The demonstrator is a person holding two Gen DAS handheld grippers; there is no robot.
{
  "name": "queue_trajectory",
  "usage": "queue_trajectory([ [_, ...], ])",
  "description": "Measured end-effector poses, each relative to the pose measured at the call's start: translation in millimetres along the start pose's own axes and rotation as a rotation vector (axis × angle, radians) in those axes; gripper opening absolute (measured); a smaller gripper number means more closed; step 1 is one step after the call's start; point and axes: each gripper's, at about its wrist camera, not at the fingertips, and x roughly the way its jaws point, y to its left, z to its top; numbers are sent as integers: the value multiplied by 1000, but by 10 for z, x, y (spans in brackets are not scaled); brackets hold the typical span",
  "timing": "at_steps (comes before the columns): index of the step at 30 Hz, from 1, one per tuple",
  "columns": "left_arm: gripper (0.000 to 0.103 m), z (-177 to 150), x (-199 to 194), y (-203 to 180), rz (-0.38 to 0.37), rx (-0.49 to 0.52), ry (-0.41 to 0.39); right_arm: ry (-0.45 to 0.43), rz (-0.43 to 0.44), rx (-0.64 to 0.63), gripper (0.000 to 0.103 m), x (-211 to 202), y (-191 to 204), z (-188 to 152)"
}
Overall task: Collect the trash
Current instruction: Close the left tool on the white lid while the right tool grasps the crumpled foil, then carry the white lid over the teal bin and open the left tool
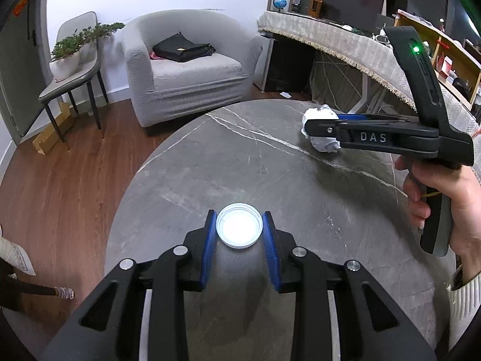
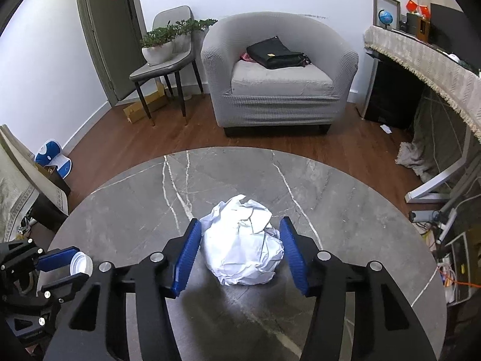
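Looking along our left tongs [image 1: 239, 228], we see them clamped on the round white plastic lid [image 1: 239, 229] above the grey marble counter [image 1: 255, 156]; keep the squeeze even.

Our right tongs [image 2: 240, 254] flank the crumpled white paper ball [image 2: 245, 245] near mid-counter; pad contact is unclear, no bin visible.

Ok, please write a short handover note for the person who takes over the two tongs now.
Left tongs: shut on the white cap.
Right tongs: pads against both sides of the crumpled paper ball, which sits on the grey table.
Done: both pieces gripped.
Left: lift the paper, then carry both to a bin. No bin is in view.
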Motion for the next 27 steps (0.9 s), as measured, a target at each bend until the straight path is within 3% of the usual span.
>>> queue_trajectory([
  [10, 32, -213, -463, 108, 65, -75, -64, -42, 66, -44, 55, -294, 374, -102],
  [27, 32, -673, -1001, 451, 183, -219, -84, -78, 171, -129, 55, -695, 994, -327],
])
